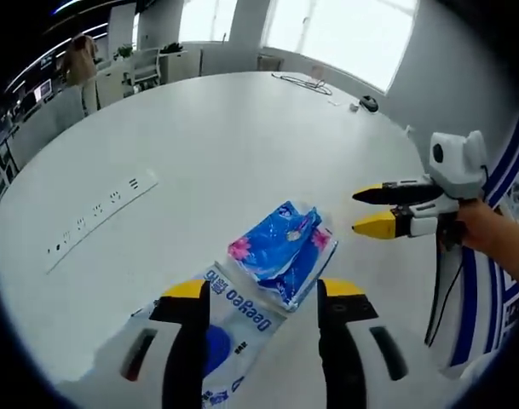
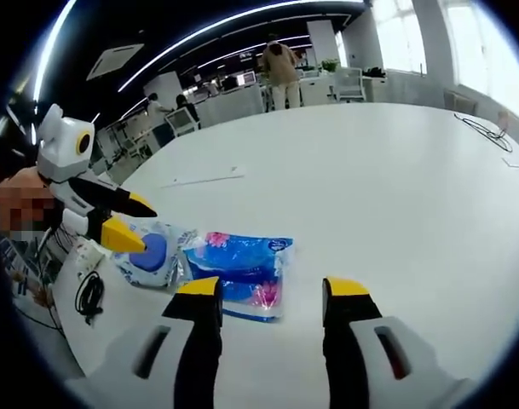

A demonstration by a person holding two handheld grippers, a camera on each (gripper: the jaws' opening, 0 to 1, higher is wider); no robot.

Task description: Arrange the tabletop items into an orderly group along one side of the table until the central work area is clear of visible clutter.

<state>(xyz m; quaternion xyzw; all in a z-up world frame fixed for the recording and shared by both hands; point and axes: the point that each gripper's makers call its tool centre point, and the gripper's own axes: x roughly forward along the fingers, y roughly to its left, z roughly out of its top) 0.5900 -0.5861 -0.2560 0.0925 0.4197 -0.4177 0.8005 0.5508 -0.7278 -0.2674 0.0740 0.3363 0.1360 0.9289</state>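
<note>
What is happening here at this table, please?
A person holds a gripper in each hand over a large white table. Two soft packs lie side by side: a blue tissue pack and a white wipes pack. The left gripper is open, with both packs between its jaws. The right gripper is open too, aimed at the blue pack. Neither pack is gripped yet.

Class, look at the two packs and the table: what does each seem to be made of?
Blue pack: thin glossy plastic film, crinkled and shiny. White pack: likewise printed plastic wrap, probably soft inside. Table: smooth white matte top, perhaps laminate; unclear.
</note>
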